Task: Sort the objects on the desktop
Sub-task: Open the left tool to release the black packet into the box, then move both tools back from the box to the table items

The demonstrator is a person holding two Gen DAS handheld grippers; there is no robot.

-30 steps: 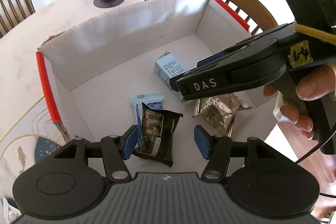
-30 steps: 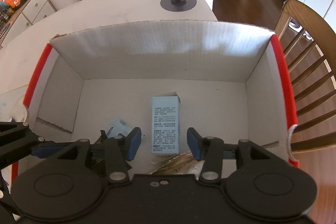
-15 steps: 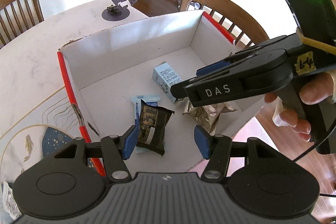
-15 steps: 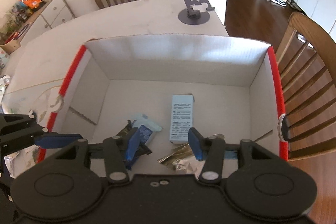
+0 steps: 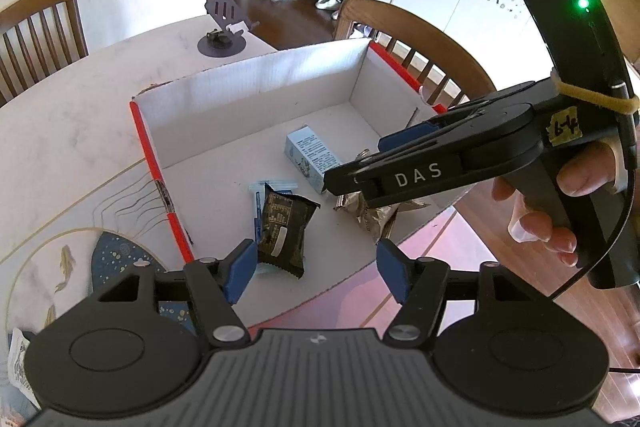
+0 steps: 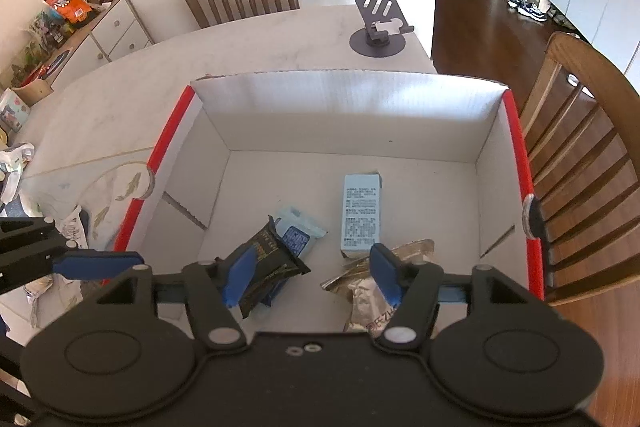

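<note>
Black hand-held gripper (image 5: 312,273) with blue pads (image 5: 240,271), silver screws, white "DAS" lettering, yellow tape label

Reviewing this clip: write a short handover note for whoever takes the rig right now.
Left gripper: open, empty, jaws just widened.
Right gripper: open, empty, jaws just widened.
Both are above the near end of the box.
In the box: black packet lying on a blue sachet, carton, foil packet.
Done: those four are boxed.
Left: wrappers on the table at the left edge, hard to identify.
</note>
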